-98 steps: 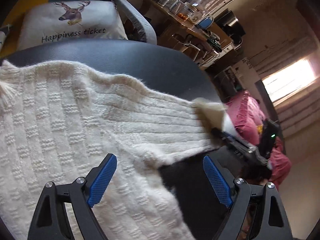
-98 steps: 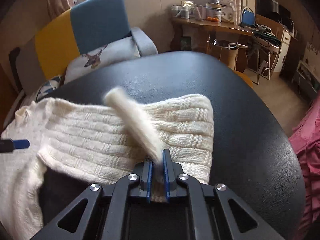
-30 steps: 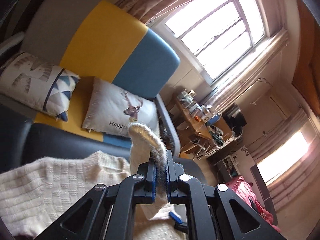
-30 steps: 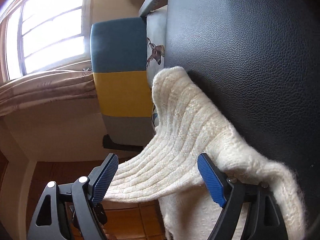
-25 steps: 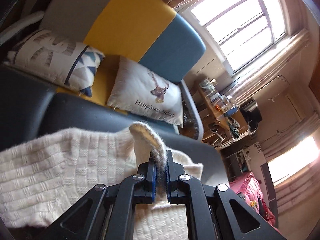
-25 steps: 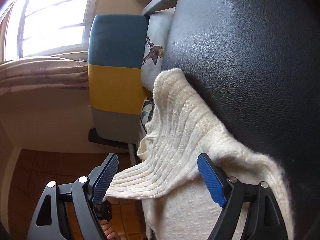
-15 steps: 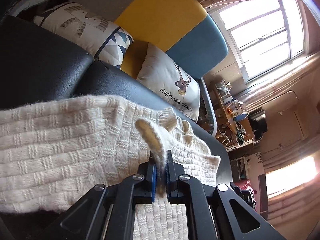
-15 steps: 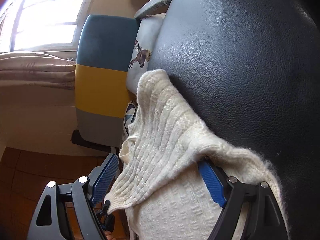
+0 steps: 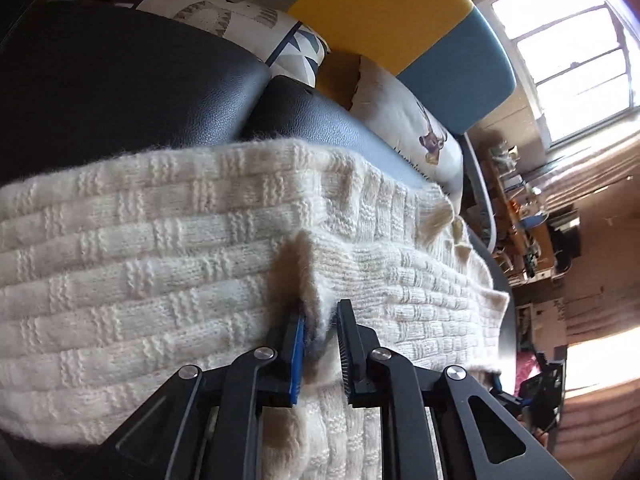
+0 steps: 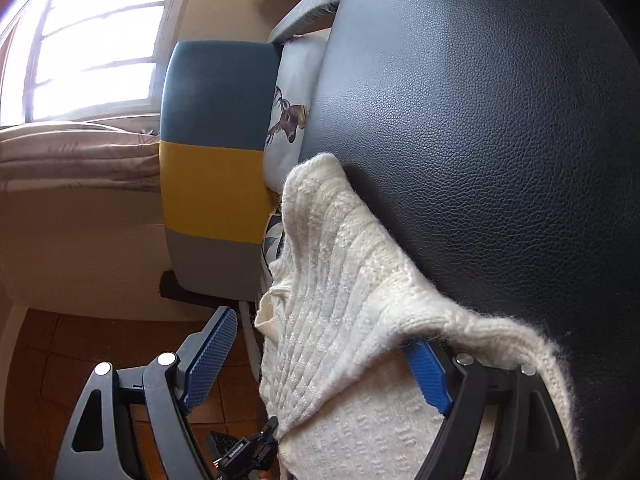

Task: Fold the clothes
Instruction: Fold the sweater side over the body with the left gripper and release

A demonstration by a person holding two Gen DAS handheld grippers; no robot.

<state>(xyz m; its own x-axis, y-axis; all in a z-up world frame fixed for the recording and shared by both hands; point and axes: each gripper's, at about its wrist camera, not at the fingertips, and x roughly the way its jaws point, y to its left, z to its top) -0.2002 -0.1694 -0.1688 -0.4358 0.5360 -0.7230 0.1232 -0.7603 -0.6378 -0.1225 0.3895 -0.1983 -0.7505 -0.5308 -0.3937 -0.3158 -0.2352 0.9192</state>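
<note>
In the left wrist view, the left gripper (image 9: 322, 344) has its fingers (image 9: 296, 350) a narrow gap apart; they have just been opening. A fuzzy fold of the cream knitted sweater (image 9: 160, 264) stands up between them, brushing the blue pad on the left finger, with the right finger just clear of it. The fold rises from the sweater's top layer, which lies flat beneath and ahead of the fingers and spreads wide to the left. Beyond the sweater's far edge shows the black leather surface (image 9: 120, 92) it rests on, then a deer-print cushion (image 9: 416, 136) and a patterned cushion (image 9: 240, 28) against a yellow and blue sofa back (image 9: 400, 12).

In the right wrist view, the right gripper (image 10: 316, 364) has its fingers (image 10: 208, 356) spread wide and grips nothing. The sweater (image 10: 340, 300) passes through the gap: its folded upper layer drapes over the right-hand finger and hides the tip, while the left-hand finger stands clear of the cloth. Farther off, the sweater narrows to a rounded end on the black leather surface (image 10: 480, 120), near the deer-print cushion (image 10: 292, 108) and the sofa back (image 10: 216, 140).
</note>
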